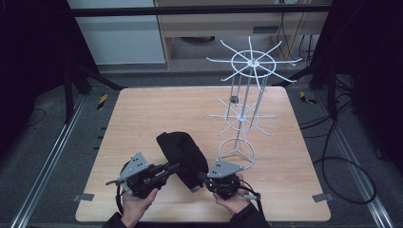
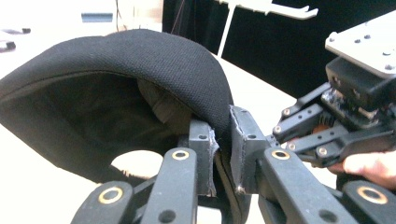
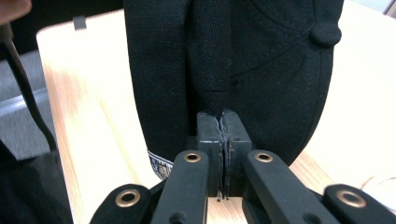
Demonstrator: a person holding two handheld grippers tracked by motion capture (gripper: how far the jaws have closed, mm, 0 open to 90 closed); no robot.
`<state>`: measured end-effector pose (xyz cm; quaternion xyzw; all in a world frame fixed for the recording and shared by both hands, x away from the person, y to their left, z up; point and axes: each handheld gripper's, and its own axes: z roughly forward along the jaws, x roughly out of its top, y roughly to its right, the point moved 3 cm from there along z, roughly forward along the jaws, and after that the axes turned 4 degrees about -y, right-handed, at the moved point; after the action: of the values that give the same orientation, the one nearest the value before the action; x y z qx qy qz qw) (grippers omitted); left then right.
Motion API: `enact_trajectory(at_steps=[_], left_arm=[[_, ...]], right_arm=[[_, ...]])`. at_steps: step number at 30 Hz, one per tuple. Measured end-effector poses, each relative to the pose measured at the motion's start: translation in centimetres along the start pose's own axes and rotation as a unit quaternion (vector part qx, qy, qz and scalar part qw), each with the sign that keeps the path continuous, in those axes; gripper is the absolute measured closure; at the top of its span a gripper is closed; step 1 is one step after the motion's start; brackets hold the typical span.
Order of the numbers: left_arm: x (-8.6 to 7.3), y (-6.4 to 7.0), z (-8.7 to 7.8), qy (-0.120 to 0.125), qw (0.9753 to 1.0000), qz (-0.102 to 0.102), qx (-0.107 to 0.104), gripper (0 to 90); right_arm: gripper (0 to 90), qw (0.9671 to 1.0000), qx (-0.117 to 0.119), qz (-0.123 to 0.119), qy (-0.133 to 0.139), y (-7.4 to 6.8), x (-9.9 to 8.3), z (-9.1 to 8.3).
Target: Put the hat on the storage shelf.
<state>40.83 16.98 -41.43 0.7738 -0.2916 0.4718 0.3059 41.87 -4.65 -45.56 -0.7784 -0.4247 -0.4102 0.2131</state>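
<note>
Both forearms come in from the near edge, close together. The left hand [image 1: 137, 202] holds the left gripper [image 1: 177, 166], which points to the right and slightly away; its fingers [image 2: 203, 154] are pressed onto a fold of black cloth. The right hand [image 1: 234, 200] holds the right gripper [image 1: 200, 176], which points left; its fingers [image 3: 209, 133] are pinched together on cloth too.

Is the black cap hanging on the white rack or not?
Not hanging. The black cap is off the white rack, pinched by the left hand-held gripper and right hand-held gripper.
</note>
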Motion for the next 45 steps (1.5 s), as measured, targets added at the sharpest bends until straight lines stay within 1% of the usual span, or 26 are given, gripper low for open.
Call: enact_trajectory(at_steps=[5,7,8,9,11,12,14,16,17,18,19,21,22,24,25,26,27,29,31,34,35,38,42,45], left_arm=[[-1.0,-0.3,-0.6,-0.019,0.9997,0.002,0.013,74.1],[-1.3,-0.6,-0.9,-0.025,0.9995,-0.003,0.021,70.2],[-1.3,-0.6,-0.9,-0.025,0.9995,-0.003,0.021,67.5],[-1.3,-0.8,-1.2,-0.023,0.9992,-0.007,0.030,67.5],[-1.0,-1.2,-1.8,-0.013,0.9988,-0.013,0.046,60.0],[-0.6,-1.4,-2.3,-0.003,0.9982,-0.015,0.058,57.4],[0.0,-1.7,-3.1,0.010,0.9969,-0.014,0.077,55.3],[0.5,-2.0,-3.6,0.022,0.9956,-0.014,0.090,54.1],[0.9,-2.1,-3.8,0.027,0.9955,-0.017,0.090,54.1],[1.2,-2.1,-3.8,0.029,0.9954,-0.016,0.089,53.8],[1.5,-2.1,-3.8,0.031,0.9950,-0.013,0.094,53.7],[1.9,-2.1,-3.4,0.028,0.9950,-0.005,0.096,54.7],[2.0,-2.1,-3.2,0.025,0.9950,-0.004,0.096,55.8],[2.1,-2.1,-2.2,0.010,0.9959,-0.001,0.090,59.2],[2.0,-2.1,-1.7,-0.001,0.9956,0.005,0.094,60.4],[1.9,-2.1,-1.2,-0.014,0.9952,0.012,0.096,61.8],[1.7,-2.1,-0.9,-0.021,0.9941,0.022,0.104,62.5],[1.3,-2.2,-0.7,-0.032,0.9915,0.036,0.121,64.6],[1.0,-2.5,-1.0,-0.038,0.9910,0.032,0.125,65.3],[0.6,-3.1,-1.4,-0.048,0.9903,0.021,0.128,67.0],[0.3,-3.3,-1.6,-0.052,0.9901,0.017,0.129,68.8],[-0.9,-3.8,-2.0,-0.070,0.9879,0.016,0.137,73.8],[-2.0,-4.7,-2.5,-0.085,0.9860,-0.004,0.143,79.8],[-3.1,-5.2,-2.7,-0.103,0.9833,-0.010,0.150,85.0]], right_arm=[[89.2,0.9996,0.006,-0.016,-0.022,-0.7,-0.2,0.9],[89.2,0.9994,0.009,-0.018,-0.027,-0.9,-0.2,1.2],[89.2,0.9994,0.009,-0.018,-0.027,-0.9,-0.2,1.2],[89.2,0.9993,0.011,-0.021,-0.030,-1.0,-0.2,1.4],[89.2,0.9991,0.012,-0.024,-0.034,-1.3,-0.2,1.7],[89.2,0.9990,0.012,-0.026,-0.035,-1.4,-0.3,1.8],[89.2,0.9989,0.012,-0.026,-0.038,-1.5,-0.3,2.0],[89.1,0.9987,0.014,-0.027,-0.040,-1.6,-0.3,2.2],[89.2,0.9987,0.014,-0.028,-0.041,-1.7,-0.3,2.2],[89.2,0.9986,0.016,-0.028,-0.042,-1.8,-0.3,2.4],[89.1,0.9985,0.017,-0.029,-0.043,-1.9,-0.3,2.5],[89.1,0.9983,0.019,-0.032,-0.045,-2.1,-0.3,2.7],[89.1,0.9982,0.019,-0.034,-0.045,-2.2,-0.3,2.9],[89.0,0.9980,0.023,-0.036,-0.046,-2.4,-0.3,3.1],[89.0,0.9980,0.023,-0.035,-0.047,-2.5,-0.3,3.1],[89.0,0.9980,0.025,-0.035,-0.046,-2.6,-0.3,3.2],[88.9,0.9979,0.025,-0.037,-0.046,-2.6,-0.3,3.2],[88.8,0.9977,0.024,-0.037,-0.051,-2.6,-0.4,3.3],[88.7,0.9978,0.024,-0.035,-0.051,-2.6,-0.4,3.3],[88.6,0.9981,0.022,-0.036,-0.045,-2.7,-0.3,3.3],[88.6,0.9982,0.022,-0.036,-0.044,-2.7,-0.3,3.2],[88.6,0.9984,0.019,-0.035,-0.040,-2.8,-0.2,3.2],[88.7,0.9987,0.019,-0.032,-0.035,-3.1,-0.1,3.6],[88.8,0.9988,0.014,-0.032,-0.034,-3.5,0.1,4.1]])
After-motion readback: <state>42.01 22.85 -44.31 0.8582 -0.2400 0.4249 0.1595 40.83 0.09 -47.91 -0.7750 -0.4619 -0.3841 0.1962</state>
